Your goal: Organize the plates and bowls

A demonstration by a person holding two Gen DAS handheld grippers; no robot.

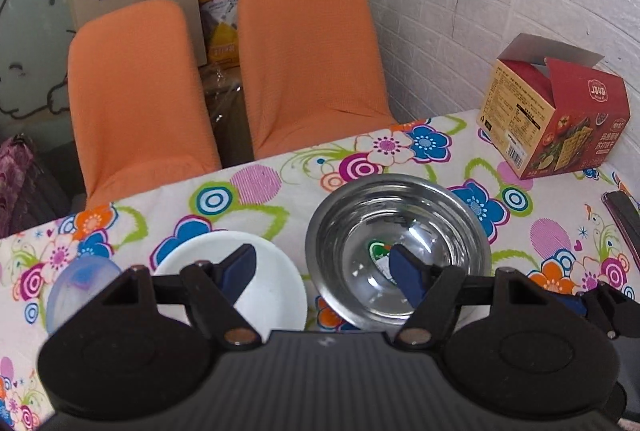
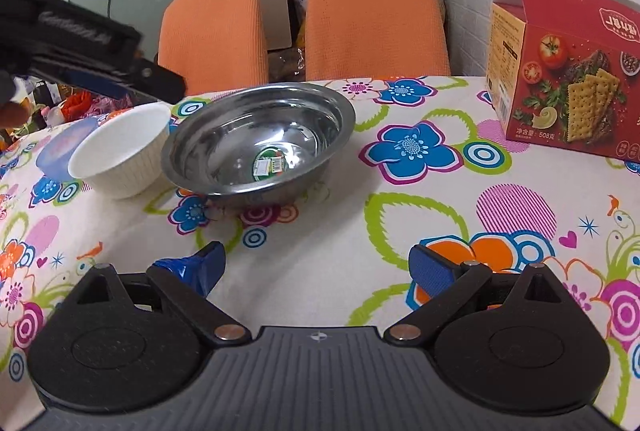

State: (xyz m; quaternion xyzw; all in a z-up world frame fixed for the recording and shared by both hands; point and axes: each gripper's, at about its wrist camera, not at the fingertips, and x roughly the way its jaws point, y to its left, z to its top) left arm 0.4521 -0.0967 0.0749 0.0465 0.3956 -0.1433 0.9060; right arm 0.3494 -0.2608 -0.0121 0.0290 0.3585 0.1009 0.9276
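A steel bowl [image 1: 400,231] [image 2: 260,139] with a sticker inside stands on the floral tablecloth. A white bowl [image 1: 272,283] [image 2: 124,155] sits touching or nearly touching its left side. Left of that lies a translucent bluish plate or lid [image 1: 80,283] [image 2: 60,147]. My left gripper [image 1: 326,275] hovers open above the gap between the two bowls, one finger over each; from the right wrist view it appears as a dark shape [image 2: 100,59] above the white bowl. My right gripper [image 2: 316,271] is open over bare cloth, in front of the steel bowl, holding nothing.
A red cracker box [image 1: 556,111] [image 2: 568,71] stands at the table's far right by the white brick wall. Two orange chairs [image 1: 224,91] [image 2: 304,27] face the far edge. A dark flat object [image 1: 624,219] lies at the right edge.
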